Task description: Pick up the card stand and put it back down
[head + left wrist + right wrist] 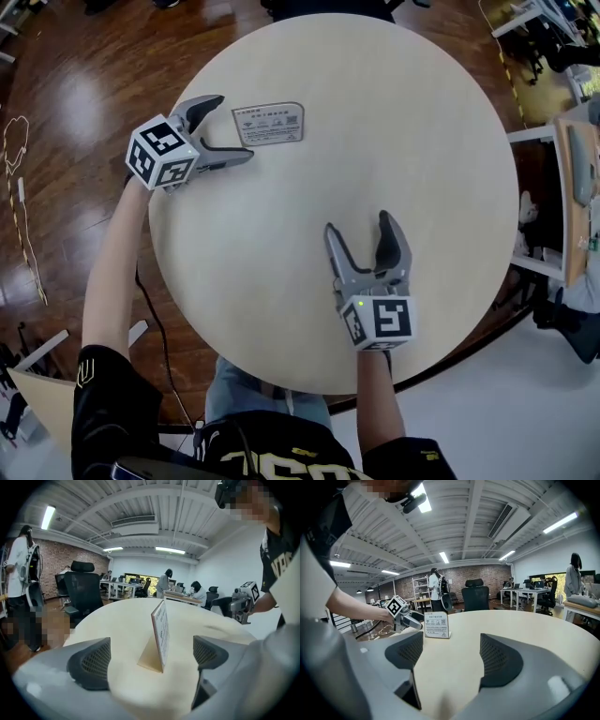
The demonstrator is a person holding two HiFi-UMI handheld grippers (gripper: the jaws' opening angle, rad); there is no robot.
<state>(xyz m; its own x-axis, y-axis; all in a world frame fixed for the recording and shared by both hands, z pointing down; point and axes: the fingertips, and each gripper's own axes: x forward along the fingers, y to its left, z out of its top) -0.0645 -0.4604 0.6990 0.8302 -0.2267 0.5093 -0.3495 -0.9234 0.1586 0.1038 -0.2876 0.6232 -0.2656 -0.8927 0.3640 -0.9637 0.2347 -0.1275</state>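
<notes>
The card stand (269, 124) stood upright on the round pale counter (403, 141), a printed card leaning slightly back on a light wooden base. It rested on the counter by itself, with nothing gripping it.

The left tongs (232, 128) lay just beside the card stand's left end and pointed at it. Their jaws were spread wide. In the left gripper view the card stand (161, 634) showed edge-on in line with the gap between the two dark pads, and neither pad touched it.

The right tongs (360, 228) were well apart from the card stand, on the side nearer the person, low over the counter. Their jaws stood apart, less widely than the left pair, with only bare counter between them. In the right gripper view the card stand (436, 625) faced the camera, and the left tongs showed just beside it.

A black office chair (82, 590) stood on the floor well beyond the card stand.
</notes>
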